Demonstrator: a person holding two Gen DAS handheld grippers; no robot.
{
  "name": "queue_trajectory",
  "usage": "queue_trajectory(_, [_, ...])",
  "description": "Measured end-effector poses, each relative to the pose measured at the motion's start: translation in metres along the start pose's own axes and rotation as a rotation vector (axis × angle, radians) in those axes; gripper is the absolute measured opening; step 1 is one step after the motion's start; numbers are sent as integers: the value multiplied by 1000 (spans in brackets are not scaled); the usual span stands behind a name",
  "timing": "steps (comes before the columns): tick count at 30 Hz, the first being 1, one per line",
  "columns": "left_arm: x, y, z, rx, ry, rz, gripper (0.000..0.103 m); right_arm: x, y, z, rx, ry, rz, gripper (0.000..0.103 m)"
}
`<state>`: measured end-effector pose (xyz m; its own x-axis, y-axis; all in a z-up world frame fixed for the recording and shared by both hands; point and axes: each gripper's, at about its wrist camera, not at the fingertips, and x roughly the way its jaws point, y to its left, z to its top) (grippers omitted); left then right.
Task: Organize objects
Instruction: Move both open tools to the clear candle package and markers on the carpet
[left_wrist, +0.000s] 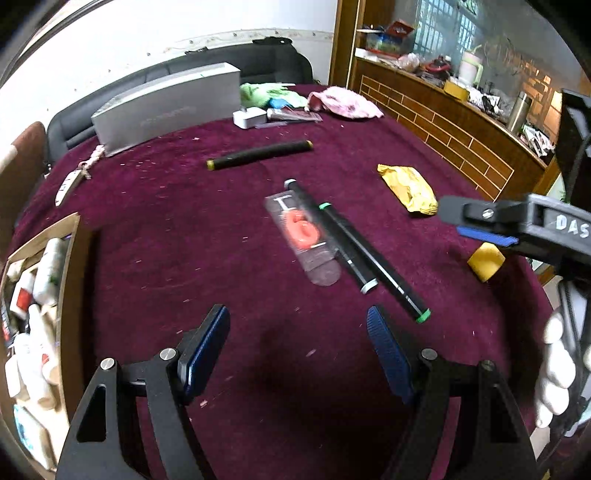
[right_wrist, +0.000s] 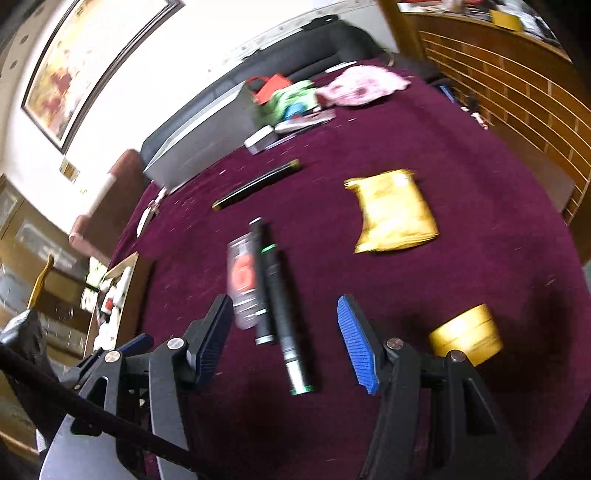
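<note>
Two black markers lie side by side mid-table, one with green ends and one with white ends, next to a clear packet with a red "6" candle. A third black marker with yellow ends lies farther back. My left gripper is open and empty above the cloth in front of them. My right gripper is open, its jaws on either side of the green-ended marker without touching it; it also shows in the left wrist view.
A yellow snack bag and a yellow round tin lie to the right. A cardboard box of small items stands at the left edge. A grey box, cloths and a white charger lie at the back.
</note>
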<state>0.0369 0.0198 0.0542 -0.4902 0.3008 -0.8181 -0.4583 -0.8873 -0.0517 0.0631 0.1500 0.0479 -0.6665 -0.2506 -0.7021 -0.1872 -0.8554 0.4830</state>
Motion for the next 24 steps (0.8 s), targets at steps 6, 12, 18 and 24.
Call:
queue_trajectory(6, [21, 2, 6, -38, 29, 11, 71, -8, -31, 11, 59, -22, -1, 58])
queue_trajectory(12, [36, 33, 12, -196, 49, -40, 71, -6, -44, 13, 76, -22, 1, 58])
queue_trajectory(18, [52, 50, 20, -277, 54, -37, 71, -2, -48, 9, 95, -13, 27, 58])
queue_trajectory(24, [66, 34, 39, -177, 36, 59, 71, -2, -48, 5, 101, -11, 47, 60])
